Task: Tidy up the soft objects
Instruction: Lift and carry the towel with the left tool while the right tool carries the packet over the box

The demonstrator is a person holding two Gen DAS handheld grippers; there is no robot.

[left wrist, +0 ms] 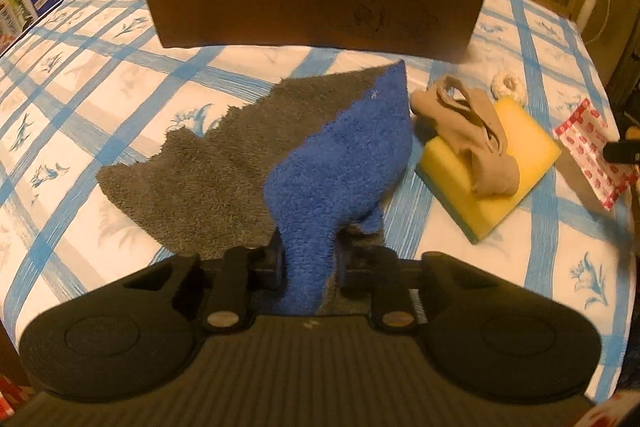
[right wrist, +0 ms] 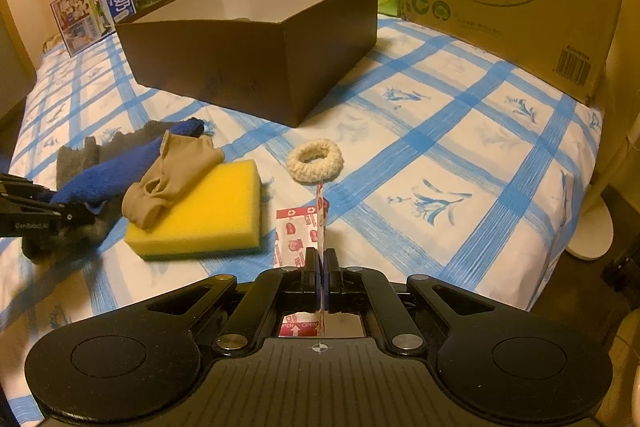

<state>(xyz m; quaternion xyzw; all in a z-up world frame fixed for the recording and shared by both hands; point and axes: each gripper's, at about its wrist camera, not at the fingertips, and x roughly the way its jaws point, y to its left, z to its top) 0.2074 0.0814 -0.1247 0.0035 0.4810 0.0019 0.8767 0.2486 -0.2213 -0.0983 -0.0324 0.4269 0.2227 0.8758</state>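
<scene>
The left gripper (left wrist: 308,263) has its fingers pinched on the blue-and-grey towel (left wrist: 340,155), which trails toward twelve o'clock, where the brown box (left wrist: 316,3) stands; the right gripper (right wrist: 320,263) clamps the red-and-white packet (right wrist: 298,231).

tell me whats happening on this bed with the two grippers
A person is sorting soft things with two handheld grippers. The left gripper has its jaws closed on the blue and grey towel, which mostly lies on the checked sheet. The right gripper pinches a red and white packet. A beige stocking lies across the yellow sponge, with a cream scrunchie beside it. The dark brown box stands open behind them.
</scene>
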